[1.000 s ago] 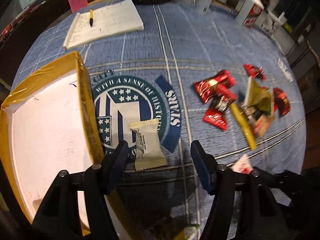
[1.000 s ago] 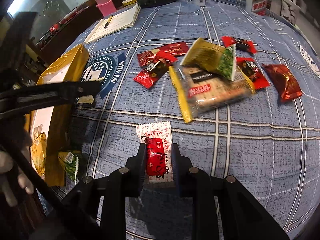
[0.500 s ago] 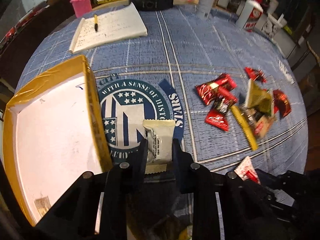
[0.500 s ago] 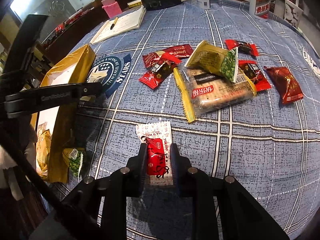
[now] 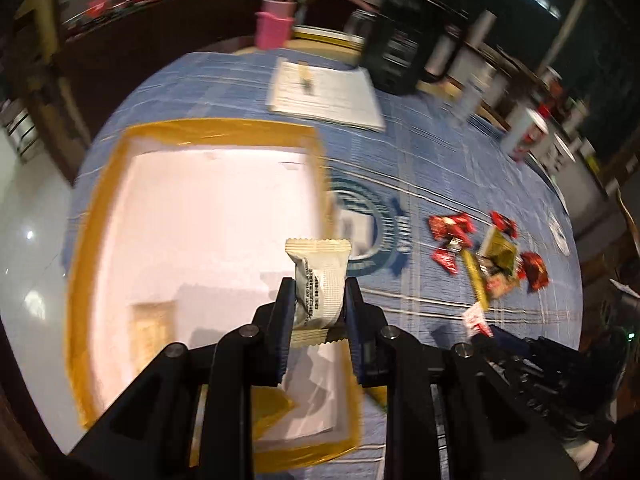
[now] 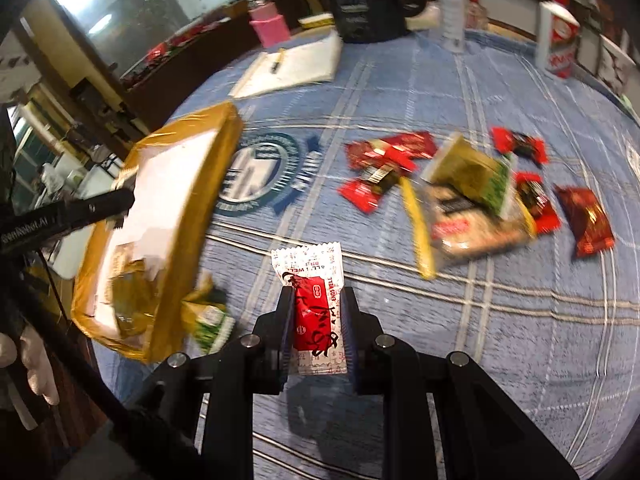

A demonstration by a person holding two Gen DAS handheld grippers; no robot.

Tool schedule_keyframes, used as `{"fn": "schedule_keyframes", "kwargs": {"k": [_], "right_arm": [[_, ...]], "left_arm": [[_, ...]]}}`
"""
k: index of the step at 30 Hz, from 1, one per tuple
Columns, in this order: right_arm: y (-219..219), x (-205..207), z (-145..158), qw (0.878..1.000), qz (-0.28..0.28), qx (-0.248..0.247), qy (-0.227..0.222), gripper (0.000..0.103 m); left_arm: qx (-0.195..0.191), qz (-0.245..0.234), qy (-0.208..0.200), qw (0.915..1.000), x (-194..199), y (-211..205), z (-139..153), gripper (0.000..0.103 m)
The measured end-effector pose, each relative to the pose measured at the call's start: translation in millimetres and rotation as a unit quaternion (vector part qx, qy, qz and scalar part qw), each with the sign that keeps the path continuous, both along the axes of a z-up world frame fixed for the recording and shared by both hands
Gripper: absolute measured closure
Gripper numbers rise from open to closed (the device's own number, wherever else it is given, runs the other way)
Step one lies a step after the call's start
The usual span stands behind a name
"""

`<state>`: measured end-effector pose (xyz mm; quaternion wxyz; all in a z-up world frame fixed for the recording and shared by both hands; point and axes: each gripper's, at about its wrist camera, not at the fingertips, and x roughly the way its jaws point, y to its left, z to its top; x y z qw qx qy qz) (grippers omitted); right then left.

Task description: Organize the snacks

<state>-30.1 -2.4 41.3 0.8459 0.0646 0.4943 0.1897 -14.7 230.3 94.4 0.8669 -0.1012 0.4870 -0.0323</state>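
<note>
Left wrist view: we look straight down into the box (image 5: 192, 216), white floor, yellow-taped rim, one flat yellowish pack (image 5: 154, 330) on the floor at lower left. Right wrist view shows the same box (image 6: 188, 216) from the side instead, plus a green pack (image 6: 210, 320) lying on the blue tablecloth (image 6: 520, 320) just outside its near wall; the left view barely shows that one.

Left gripper (image 5: 320, 304): jaws clenched on the cream snack (image 5: 320, 280). It stands upright between the pads, top half sticking out past the tips, held over the box's right edge.

Right gripper (image 6: 316, 320): jaws clenched on the red-and-white snack (image 6: 314, 304), gripped at its red middle, white crimped end poking out ahead, over the cloth.

The snack pile (image 6: 460, 192) (red packs, a green-gold one, a clear cracker pack) shows large in the right view; in the left view it's small at the right edge (image 5: 488, 260). Notepad (image 6: 292, 66) at the far side of the table. Both frames are motion-blurred.
</note>
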Motion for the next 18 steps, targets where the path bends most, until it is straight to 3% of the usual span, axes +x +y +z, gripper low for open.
{"fn": "schedule_keyframes", "kwargs": {"k": [7,18], "right_arm": [[43,1,15,0.998,0.054,0.015,-0.011,0.082],[130,20,20,0.989,0.144,0.011,-0.011,0.082]], "left_arm": [[-0.004,0.061,-0.001,0.9981,-29,49,-4,0.077],[-0.011,0.093,0.016,0.9955,-30,85,-29,0.077]]}}
